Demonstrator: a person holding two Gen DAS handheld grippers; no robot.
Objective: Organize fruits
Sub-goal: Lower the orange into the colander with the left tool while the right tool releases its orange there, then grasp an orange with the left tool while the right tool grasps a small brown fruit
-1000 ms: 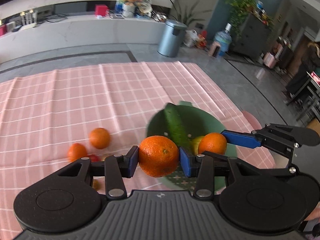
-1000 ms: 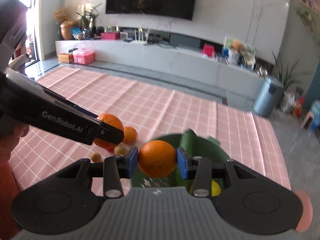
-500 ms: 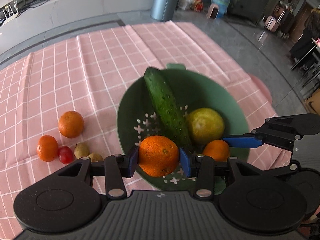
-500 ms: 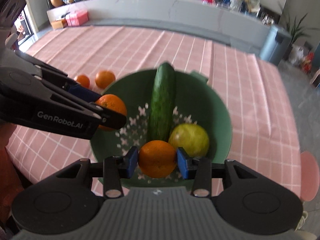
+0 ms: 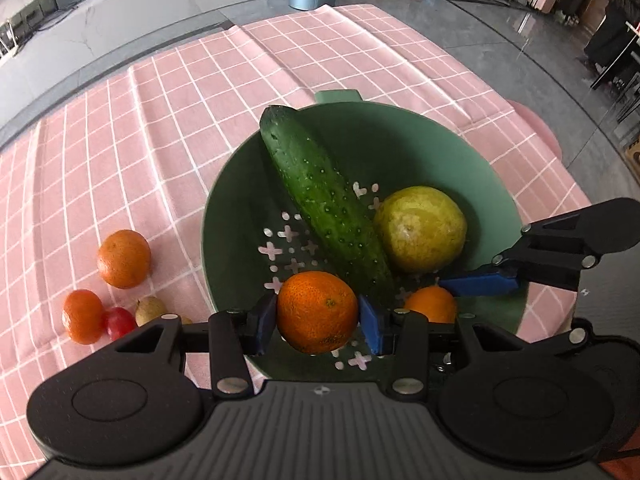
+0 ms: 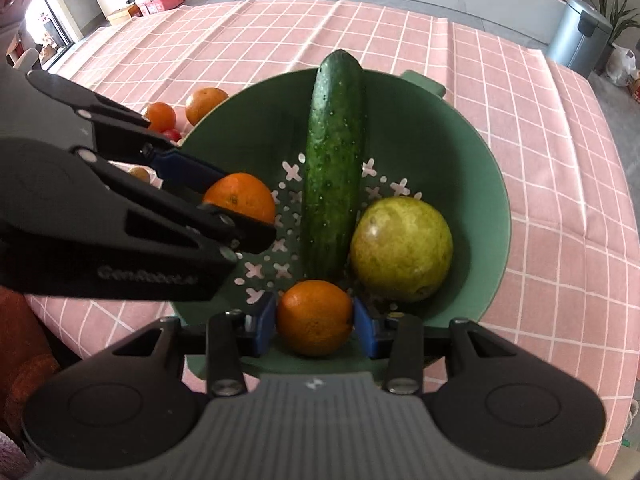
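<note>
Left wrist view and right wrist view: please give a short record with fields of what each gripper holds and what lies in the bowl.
left gripper: shut on orange, over bowl
right gripper: shut on second orange, over bowl
in bowl: cucumber, yellow-green fruit
on cloth: two oranges, small fruits, left of bowl

Colander [image 5: 424,152] – matt green plastic, smooth; checked cloth [image 5: 160,128] over the worktop, creased. Cucumber [image 5: 320,196] glossy and bumpy, oranges dimpled – big pale-green fruit [image 6: 400,248] smooth with slight sheen.
</note>
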